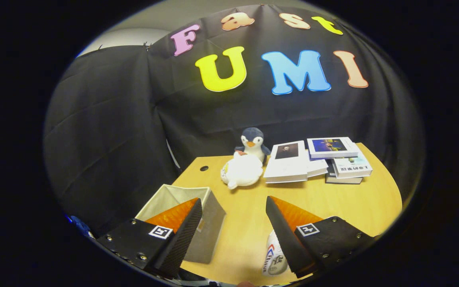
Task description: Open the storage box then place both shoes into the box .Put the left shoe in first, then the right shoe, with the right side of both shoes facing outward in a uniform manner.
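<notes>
Gripper (pixel 233 223): fingers held wide apart, nothing between them, poised above the near part of the table (pixel 333 199). Shoe (pixel 274 255): a white shoe with a printed mark is seen in part just beside and below the right finger, lying on the table outside the box; too little is exposed to tell left from right, toe from heel, or which way its long axis runs. Storage box (pixel 207 227): grey fabric, sited behind the left finger at the table's near left corner; the top is seen open and the visible part of the interior pale and bare, so opening is judged done and both placements judged outstanding. Second shoe: not identified. Beyond the fingers, mid-table: white plush toy (pixel 242 171), with penguin plush (pixel 253 143) upright just behind it. Farther right: stacked books (pixel 317 159), well apart from the box.
</notes>
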`<act>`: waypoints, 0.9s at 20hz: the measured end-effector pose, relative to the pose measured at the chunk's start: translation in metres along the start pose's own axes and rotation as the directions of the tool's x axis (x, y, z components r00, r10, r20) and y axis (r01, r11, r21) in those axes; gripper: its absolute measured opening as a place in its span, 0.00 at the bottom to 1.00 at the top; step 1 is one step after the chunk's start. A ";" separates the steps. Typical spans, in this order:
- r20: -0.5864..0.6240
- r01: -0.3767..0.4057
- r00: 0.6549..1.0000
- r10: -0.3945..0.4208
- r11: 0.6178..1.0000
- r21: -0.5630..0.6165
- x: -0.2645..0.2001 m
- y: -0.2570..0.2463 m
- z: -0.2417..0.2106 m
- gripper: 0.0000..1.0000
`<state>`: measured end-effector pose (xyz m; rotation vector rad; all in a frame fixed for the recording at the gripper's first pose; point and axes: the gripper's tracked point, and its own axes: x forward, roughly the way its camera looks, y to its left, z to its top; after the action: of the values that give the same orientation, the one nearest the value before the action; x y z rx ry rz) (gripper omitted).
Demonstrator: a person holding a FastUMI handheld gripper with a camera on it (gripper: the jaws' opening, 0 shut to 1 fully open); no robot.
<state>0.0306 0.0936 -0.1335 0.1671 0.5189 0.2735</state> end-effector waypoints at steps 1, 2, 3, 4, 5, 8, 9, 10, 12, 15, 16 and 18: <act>-0.007 0.015 1.000 -0.014 1.000 0.005 -0.002 -0.010 -0.005 0.98; -0.015 0.028 0.999 -0.028 1.000 0.009 -0.002 -0.020 -0.011 0.98; -0.026 0.041 0.999 -0.041 0.999 0.012 -0.003 -0.030 -0.018 0.97; -0.037 0.054 0.998 -0.054 0.998 0.014 -0.001 -0.040 -0.024 0.98; -0.048 0.067 0.997 -0.067 0.998 0.014 0.000 -0.050 -0.031 0.98; -0.090 0.098 0.991 -0.095 0.995 0.022 0.005 -0.075 -0.052 0.98; -0.107 0.104 0.989 -0.101 0.994 0.024 0.008 -0.082 -0.059 0.98; -0.126 0.111 0.986 -0.107 0.994 0.024 0.011 -0.088 -0.066 0.98; -0.164 0.120 0.980 -0.115 0.993 0.021 0.015 -0.100 -0.083 0.97; -0.226 0.124 0.967 -0.116 0.992 0.022 0.022 -0.110 -0.110 0.98; -0.245 0.122 0.963 -0.113 0.992 0.022 0.025 -0.112 -0.119 0.98; -0.282 0.126 0.953 -0.113 0.992 0.029 0.029 -0.117 -0.135 0.98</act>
<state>0.0110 0.0030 -0.2893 0.1426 0.8145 0.1669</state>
